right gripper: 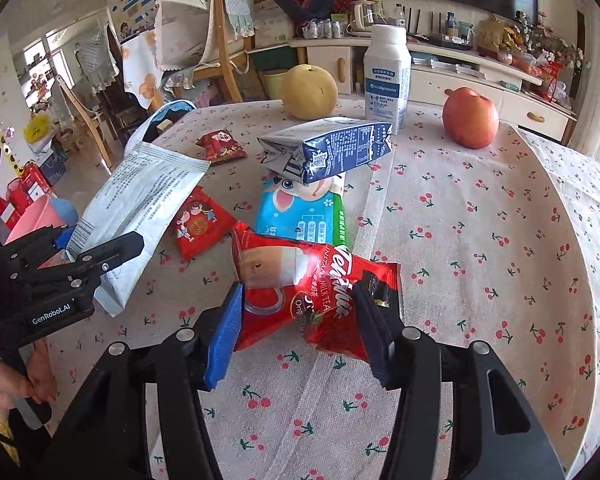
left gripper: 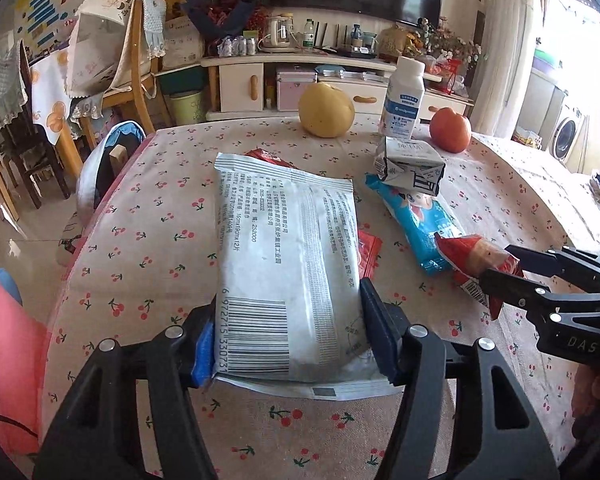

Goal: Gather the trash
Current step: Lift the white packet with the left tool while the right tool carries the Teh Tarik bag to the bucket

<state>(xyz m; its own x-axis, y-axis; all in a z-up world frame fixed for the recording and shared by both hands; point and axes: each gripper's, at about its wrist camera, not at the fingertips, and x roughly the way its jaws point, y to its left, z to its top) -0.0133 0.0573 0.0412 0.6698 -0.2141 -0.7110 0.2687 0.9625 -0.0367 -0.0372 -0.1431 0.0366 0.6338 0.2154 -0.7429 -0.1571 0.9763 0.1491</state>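
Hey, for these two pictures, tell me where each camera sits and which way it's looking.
Left wrist view: sits on the left gripper, looking forward and down over the table toward the TV cabinet; its fingers clamp a white packet, the right gripper at right.
Right wrist view: sits on the right gripper, facing likewise; its fingers clamp a red milk tea packet, the left gripper and a hand at left.
Shared: both packets, pear, bottle, apple.

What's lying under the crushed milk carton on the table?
The crushed milk carton rests on a blue wipes pack; the pack's far end is covered by it.
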